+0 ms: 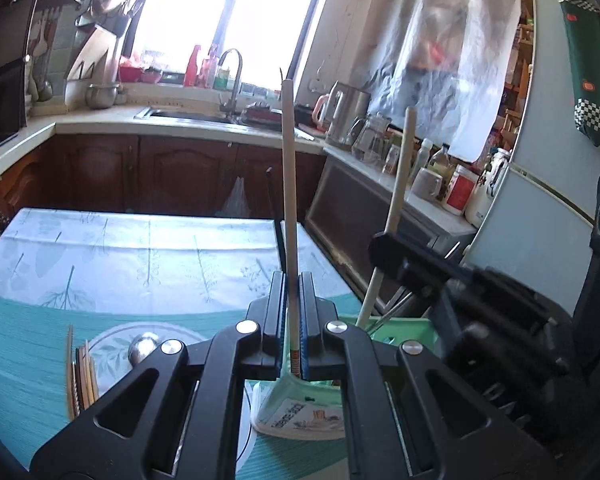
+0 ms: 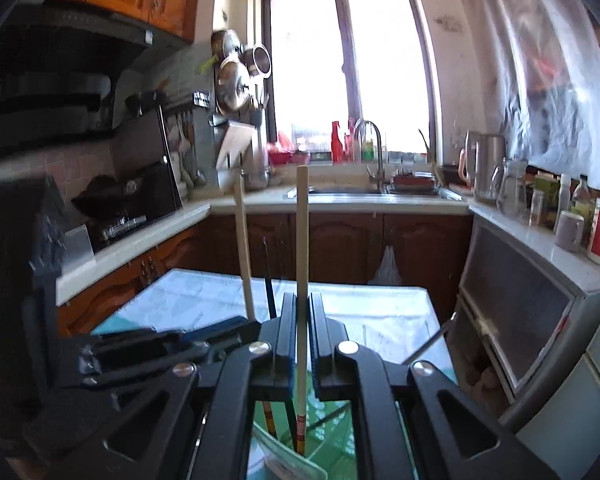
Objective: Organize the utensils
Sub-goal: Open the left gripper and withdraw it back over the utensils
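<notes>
In the left wrist view my left gripper is shut on a pale chopstick that stands upright. Its lower end reaches into a light green utensil holder on the table. My right gripper comes in from the right, clamped on a second pale chopstick that leans in the same holder. In the right wrist view my right gripper is shut on its pale chopstick, whose red-banded end sits in the green holder. A black chopstick stands beside it.
A plate on the teal tablecloth carries several chopsticks and a metal spoon. Kitchen counters with a sink, kettle, jars and mugs ring the table. A fridge stands at the right.
</notes>
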